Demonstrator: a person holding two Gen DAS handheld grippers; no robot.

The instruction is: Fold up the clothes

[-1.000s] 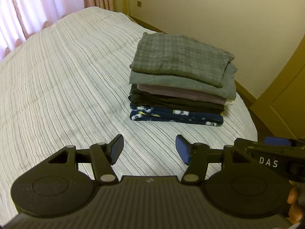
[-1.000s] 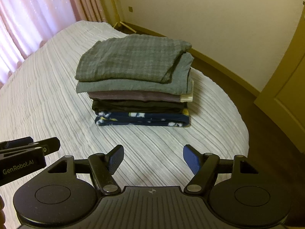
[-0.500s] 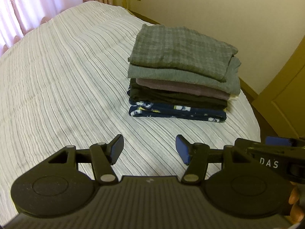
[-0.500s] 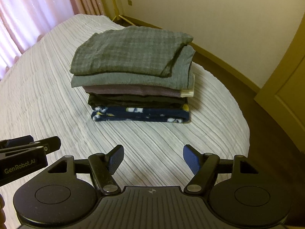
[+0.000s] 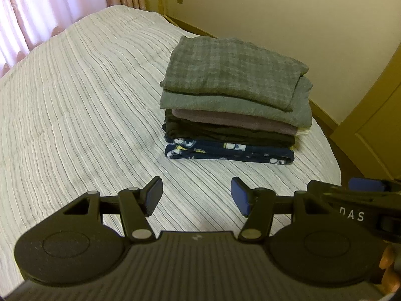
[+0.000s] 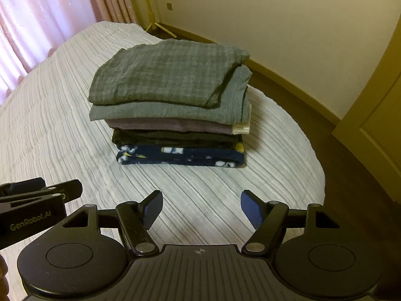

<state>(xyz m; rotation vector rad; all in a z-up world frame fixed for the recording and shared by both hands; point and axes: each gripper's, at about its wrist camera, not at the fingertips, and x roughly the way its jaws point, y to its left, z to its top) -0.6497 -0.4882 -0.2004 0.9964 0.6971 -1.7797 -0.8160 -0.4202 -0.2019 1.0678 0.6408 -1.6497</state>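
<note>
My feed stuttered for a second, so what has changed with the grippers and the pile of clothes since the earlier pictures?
Nothing was taken hold of or let go. The pile of clothes sits a little lower and larger in both views, so the cameras seem to have shifted slightly; the pile itself looks undisturbed. The left gripper and right gripper are open and empty as before, above the striped bedcover.

Bedroom backdrop
A striped bedspread [image 5: 75, 105] covers the bed; pink curtains [image 5: 37, 12] hang behind, with a cream wall [image 6: 288, 25] and wooden door [image 6: 376, 130] nearby.
</note>
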